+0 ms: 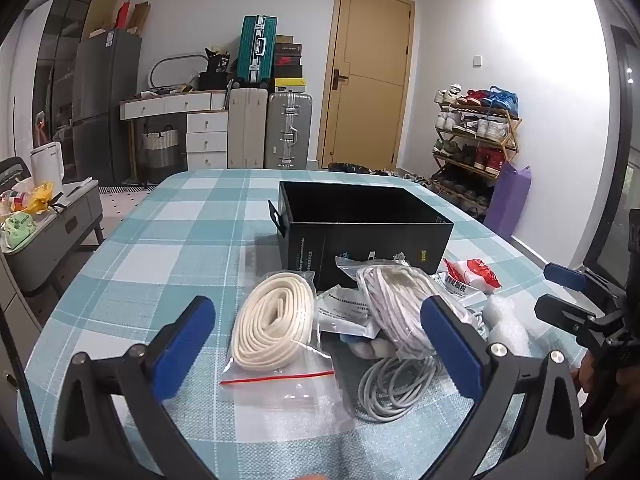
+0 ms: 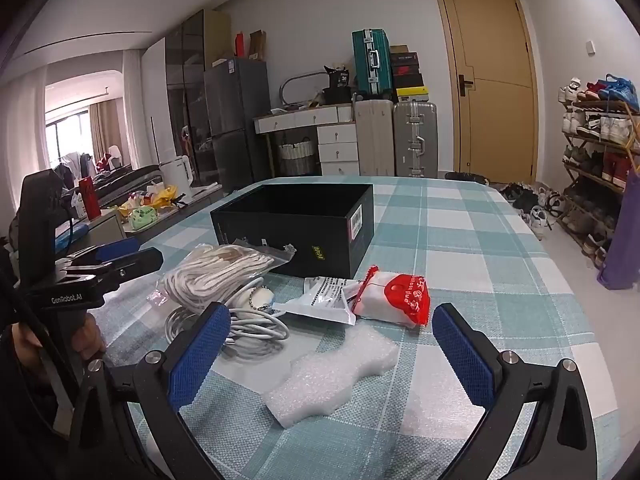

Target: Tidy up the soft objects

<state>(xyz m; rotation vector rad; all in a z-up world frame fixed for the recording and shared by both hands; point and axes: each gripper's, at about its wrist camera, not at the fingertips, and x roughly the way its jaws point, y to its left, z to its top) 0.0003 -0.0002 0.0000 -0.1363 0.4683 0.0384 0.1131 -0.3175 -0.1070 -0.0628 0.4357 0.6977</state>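
Both grippers are just hovering low, wide open, nothing between the blue pads. Left gripper [image 1: 318,344] points forward, right gripper [image 2: 332,344] sits beside it. Bare fingers [image 2: 90,336] wrap the left one's handle.

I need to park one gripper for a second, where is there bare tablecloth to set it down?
Bare cloth lies right of the black box and beyond the red-and-white packet, and left of the bagged cream rope. In front of the box it is crowded: cords, packets, foam sheet.
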